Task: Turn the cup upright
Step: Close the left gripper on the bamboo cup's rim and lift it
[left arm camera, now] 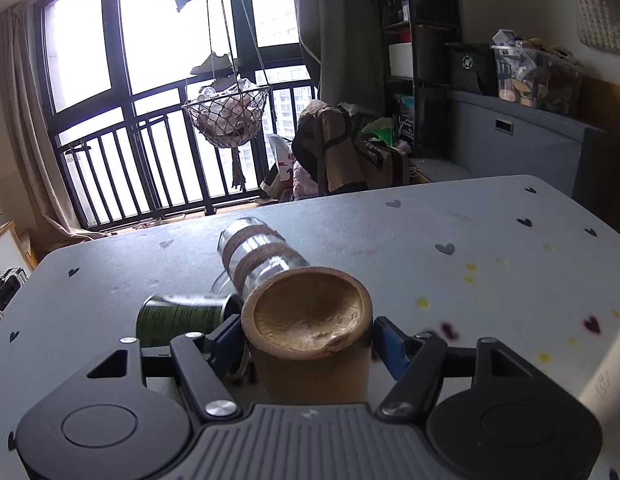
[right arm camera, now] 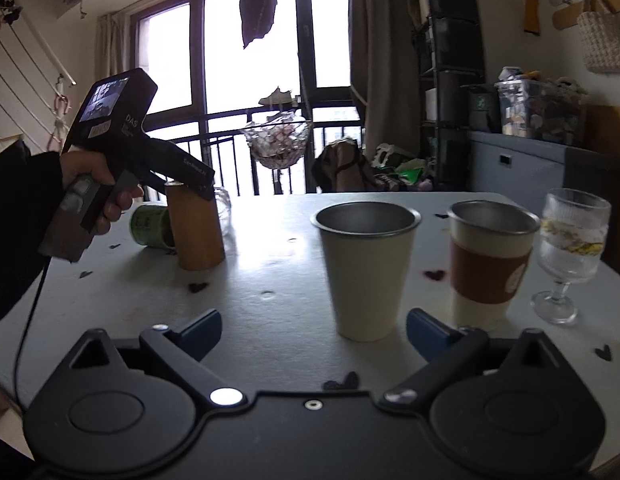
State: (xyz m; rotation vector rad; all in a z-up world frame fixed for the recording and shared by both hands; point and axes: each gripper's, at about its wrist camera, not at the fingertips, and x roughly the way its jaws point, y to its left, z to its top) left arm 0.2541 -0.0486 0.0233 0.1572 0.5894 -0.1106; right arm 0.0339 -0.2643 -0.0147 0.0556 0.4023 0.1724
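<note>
A bamboo cup [left arm camera: 310, 344] stands on the table with its closed, dished end up, between the blue fingers [left arm camera: 225, 340] of my left gripper [left arm camera: 305, 340], which is shut on it. It also shows in the right wrist view [right arm camera: 195, 226], standing at the far left with the left gripper [right arm camera: 197, 188] at its top. My right gripper [right arm camera: 314, 328] is open and empty, low over the table, just short of a cream metal cup [right arm camera: 366, 268] that stands upright.
A glass cup with rope bands [left arm camera: 257, 256] and a green can [left arm camera: 177, 316] lie on their sides behind the bamboo cup. A cup with a brown sleeve [right arm camera: 490, 260] and a stemmed glass [right arm camera: 570, 248] stand upright at the right. The grey table [left arm camera: 430, 232] has heart marks.
</note>
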